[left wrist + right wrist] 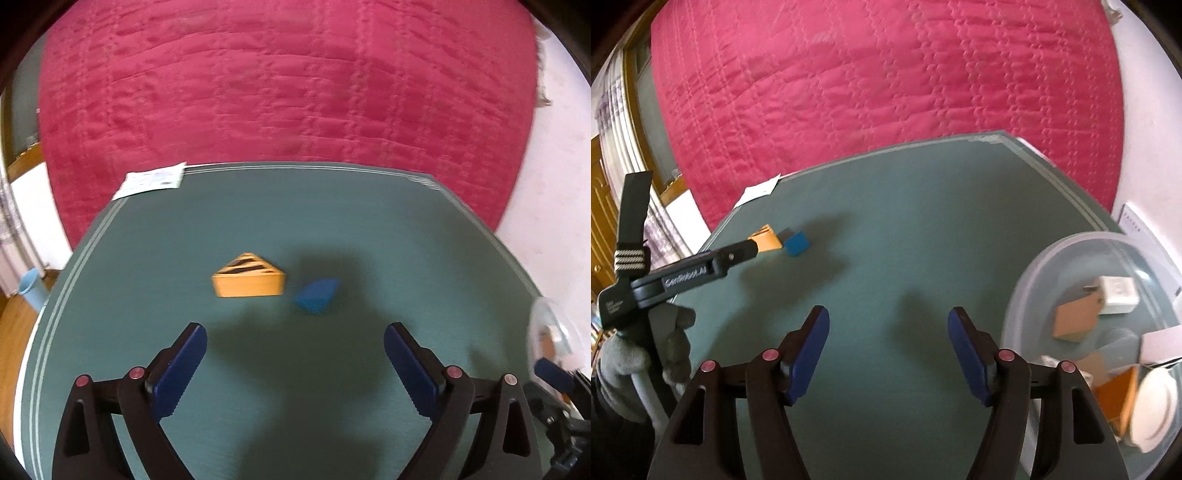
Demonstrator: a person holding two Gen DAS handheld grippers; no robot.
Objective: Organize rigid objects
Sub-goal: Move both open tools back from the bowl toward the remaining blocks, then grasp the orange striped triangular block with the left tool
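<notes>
An orange wedge block [249,280] with black stripes lies on the green table [332,206], with a blue block [317,295] just to its right. My left gripper [294,349] is open and empty, a little short of both blocks. In the right wrist view the orange wedge [766,239] and blue block [797,243] sit at the far left, partly behind the left gripper's body [687,275]. My right gripper [888,334] is open and empty above bare table. A clear plastic bowl [1052,266] at the right holds several blocks and white pieces.
A white paper [151,181] lies at the table's far left corner. A pink quilted bedspread [288,81] lies beyond the table's far edge. The bowl's edge [554,332] shows at the right of the left wrist view. A gloved hand [624,365] holds the left gripper.
</notes>
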